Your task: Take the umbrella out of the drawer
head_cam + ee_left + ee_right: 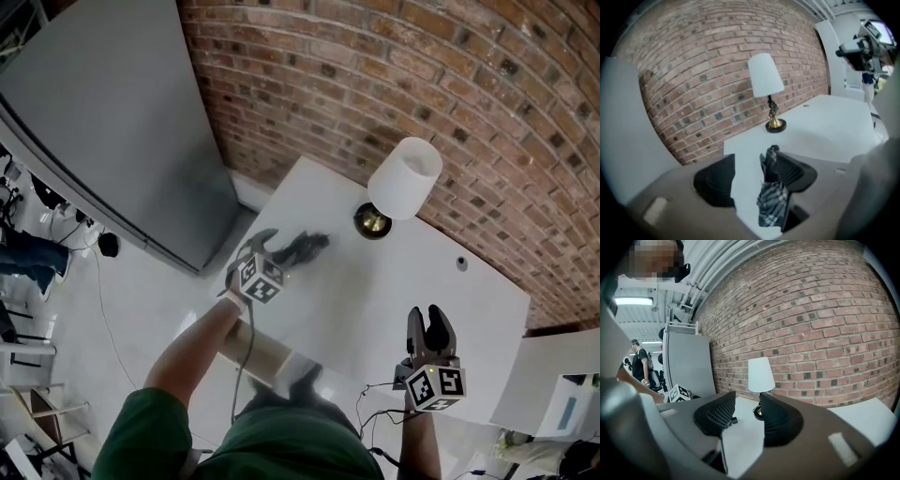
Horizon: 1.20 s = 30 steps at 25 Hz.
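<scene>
Plaid umbrella (771, 206) flat on table (825, 122), long axis toward lamp (765, 77) — left tongs (752, 173) spread (no grip), right tongs (747, 416) spread, empty

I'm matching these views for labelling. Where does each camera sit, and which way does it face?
Head view: on the person's head, facing down at the table, lamp and umbrella; both forearms, left gripper and right gripper show.
Left gripper view: on the left gripper, looking along its open jaws at umbrella, lamp, brick wall.
Right gripper view: on the right gripper, looking between open jaws across the table toward the lamp.
All three show the lamp.
</scene>
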### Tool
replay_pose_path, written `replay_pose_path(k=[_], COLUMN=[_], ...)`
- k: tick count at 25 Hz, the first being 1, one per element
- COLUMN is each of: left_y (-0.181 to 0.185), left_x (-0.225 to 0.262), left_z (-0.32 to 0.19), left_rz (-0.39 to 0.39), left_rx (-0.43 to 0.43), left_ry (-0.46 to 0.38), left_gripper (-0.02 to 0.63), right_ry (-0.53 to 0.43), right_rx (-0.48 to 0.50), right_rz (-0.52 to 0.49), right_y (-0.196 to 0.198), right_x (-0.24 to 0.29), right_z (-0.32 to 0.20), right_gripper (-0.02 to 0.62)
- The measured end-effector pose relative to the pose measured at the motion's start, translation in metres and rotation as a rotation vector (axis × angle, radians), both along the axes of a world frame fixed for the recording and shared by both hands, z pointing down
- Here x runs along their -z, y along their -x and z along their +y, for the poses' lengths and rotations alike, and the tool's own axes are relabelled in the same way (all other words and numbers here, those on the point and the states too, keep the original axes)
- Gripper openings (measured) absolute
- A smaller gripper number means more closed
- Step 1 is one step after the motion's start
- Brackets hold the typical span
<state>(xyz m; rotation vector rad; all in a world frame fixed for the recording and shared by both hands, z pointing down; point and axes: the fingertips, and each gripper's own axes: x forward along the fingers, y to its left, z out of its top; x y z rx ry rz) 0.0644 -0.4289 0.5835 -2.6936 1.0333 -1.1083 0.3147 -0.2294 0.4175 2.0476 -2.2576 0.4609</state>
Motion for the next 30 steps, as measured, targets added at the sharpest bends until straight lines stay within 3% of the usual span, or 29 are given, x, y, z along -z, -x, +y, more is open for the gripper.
replay_pose_path(k=[8, 14, 24, 27, 30], left_y=[0.038, 0.069, 0.105, 0.120, 0.129], left_x=[0.147, 0.235, 0.295, 0.303, 0.307], left_z=[0.019, 0.051, 0.091, 0.096, 0.099], left_rz=[0.301, 0.458, 0.556, 0.590, 0.604], left_rx=[0.089, 0.133, 0.192, 0.230, 0.249], left_ry=[-0.176, -0.274, -0.349, -0.363, -0.367], left_gripper=[0.220, 0.172, 0.155, 0.144, 0.137], right_ry=[-0.102, -0.183, -0.271, -0.282, -0.303], right_rx=[-0.043, -0.043, -0.012, -0.013, 0.000], right_rz=[0.046, 0.048, 0.051, 0.048, 0.051], right_y=[0.011, 0.030, 0.057, 0.061, 0.065], right_x=[0.043, 0.080, 0.121, 0.129, 0.137], right_z=[-0.012, -0.012, -0.007, -0.006, -0.005], right_gripper=[0.169, 0.169, 0.121, 0.034, 0.029])
